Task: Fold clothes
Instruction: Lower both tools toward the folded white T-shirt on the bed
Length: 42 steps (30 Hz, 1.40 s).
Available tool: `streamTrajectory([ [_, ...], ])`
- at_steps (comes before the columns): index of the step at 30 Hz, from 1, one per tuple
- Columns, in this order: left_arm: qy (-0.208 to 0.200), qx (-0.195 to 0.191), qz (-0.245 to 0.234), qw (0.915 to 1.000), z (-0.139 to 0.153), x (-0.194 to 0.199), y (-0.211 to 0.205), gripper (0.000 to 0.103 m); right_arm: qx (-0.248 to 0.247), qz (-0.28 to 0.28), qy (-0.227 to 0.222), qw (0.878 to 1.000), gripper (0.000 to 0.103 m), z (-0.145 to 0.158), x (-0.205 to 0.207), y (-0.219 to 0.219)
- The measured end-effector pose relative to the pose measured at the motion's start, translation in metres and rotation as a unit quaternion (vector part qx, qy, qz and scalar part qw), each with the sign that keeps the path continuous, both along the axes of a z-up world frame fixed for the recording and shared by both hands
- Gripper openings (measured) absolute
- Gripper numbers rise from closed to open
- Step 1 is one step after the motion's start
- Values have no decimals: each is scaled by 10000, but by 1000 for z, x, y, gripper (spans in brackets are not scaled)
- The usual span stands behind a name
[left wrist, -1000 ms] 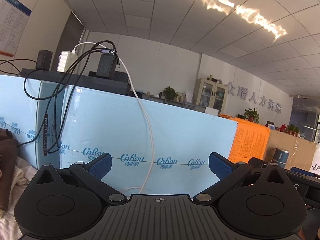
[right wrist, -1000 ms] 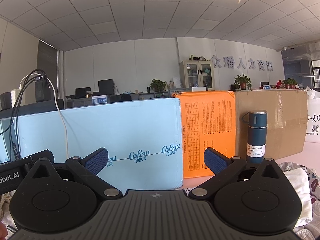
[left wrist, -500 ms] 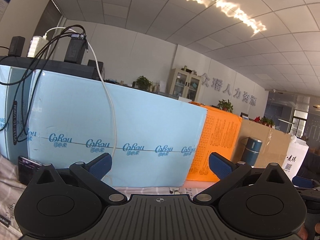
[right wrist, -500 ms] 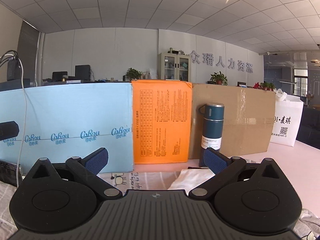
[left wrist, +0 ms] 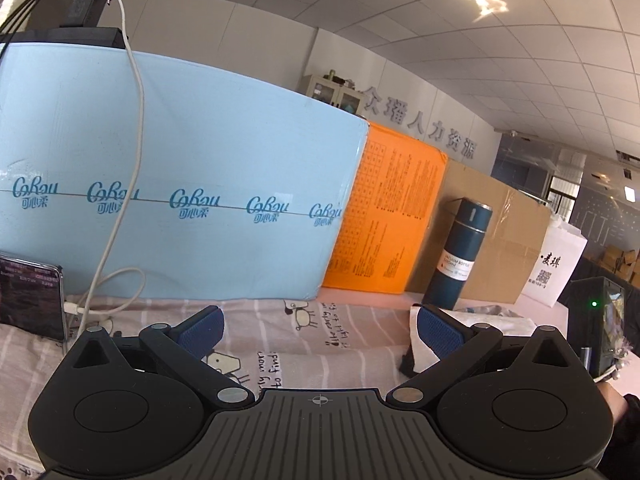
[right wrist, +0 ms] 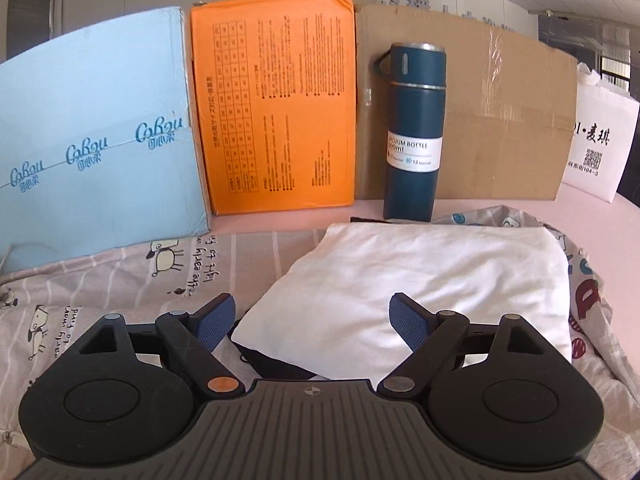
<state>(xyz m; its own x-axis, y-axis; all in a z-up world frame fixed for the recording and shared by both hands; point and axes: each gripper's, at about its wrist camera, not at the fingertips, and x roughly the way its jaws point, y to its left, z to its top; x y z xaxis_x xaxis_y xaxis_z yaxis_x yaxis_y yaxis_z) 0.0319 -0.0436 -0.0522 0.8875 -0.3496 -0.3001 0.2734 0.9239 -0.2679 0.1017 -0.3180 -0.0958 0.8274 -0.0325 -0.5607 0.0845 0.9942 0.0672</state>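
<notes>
In the right wrist view a folded white garment (right wrist: 420, 280) lies on a table, on top of a dark piece of clothing (right wrist: 272, 364). My right gripper (right wrist: 314, 320) hangs just over the white garment's near left corner. Its jaws are closing, the cloth lies below and between them, and the pads are not pressing on it. A garment with a coloured print (right wrist: 588, 296) is bunched at the right. My left gripper (left wrist: 318, 328) stands open over a striped cartoon-print cloth (left wrist: 312, 332), nothing between its fingers. The white garment (left wrist: 516, 326) shows past its right finger.
A blue box (right wrist: 92, 160), an orange box (right wrist: 276, 120) and cardboard (right wrist: 500, 120) wall the table's back. A dark blue vacuum bottle (right wrist: 414, 132) stands behind the garment, a white bag (right wrist: 596, 140) at far right. A phone (left wrist: 30, 300) and white cable (left wrist: 108, 248) sit left.
Both cameras have tipped down from ceiling and wall to the table. The white garment has come in under the right gripper, whose jaws are narrower than before. The left jaws look unchanged.
</notes>
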Motion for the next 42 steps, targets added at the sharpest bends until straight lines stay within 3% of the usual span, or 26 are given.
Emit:
streamTrajectory([
  [4,246,20,-70,9997,-13,9,-3,103,94,-163,300,9994,61,-22,22,-11],
  [8,444,130,-210,9987,-24,16,-12,103,-53,-95,208,9997,53,-31,24,-14],
  [11,653,214,-368,9970,-32,23,-26,103,-305,5,122,9995,27,-33,23,-12],
  [13,725,271,-458,9959,-34,29,-37,103,-131,47,86,9999,7,-30,22,-19],
  [15,710,342,-691,9945,-39,34,-51,103,288,39,-8,9996,3,-25,19,-32],
  [19,897,428,-858,9913,-51,55,-78,103,948,-53,-438,9945,2,-7,4,-54],
  [24,874,746,-872,9895,-59,74,-111,102,1148,-155,-755,9904,2,5,-7,-66],
  [28,735,986,-1035,9870,-59,82,-135,102,1383,-117,-838,9868,3,8,-12,-77],
  [32,716,1192,-1103,9841,-65,84,-148,102,1417,2,-565,9883,4,-1,-3,-75],
  [33,715,1238,-1119,9834,-67,84,-150,102,1392,20,-453,9892,8,-4,0,-72],
  [36,732,1333,-1166,9815,-72,84,-155,102,1195,72,-259,9925,44,-11,8,-60],
  [42,717,1435,-1251,9791,-76,83,-154,102,685,169,-23,9975,47,-26,20,-39],
])
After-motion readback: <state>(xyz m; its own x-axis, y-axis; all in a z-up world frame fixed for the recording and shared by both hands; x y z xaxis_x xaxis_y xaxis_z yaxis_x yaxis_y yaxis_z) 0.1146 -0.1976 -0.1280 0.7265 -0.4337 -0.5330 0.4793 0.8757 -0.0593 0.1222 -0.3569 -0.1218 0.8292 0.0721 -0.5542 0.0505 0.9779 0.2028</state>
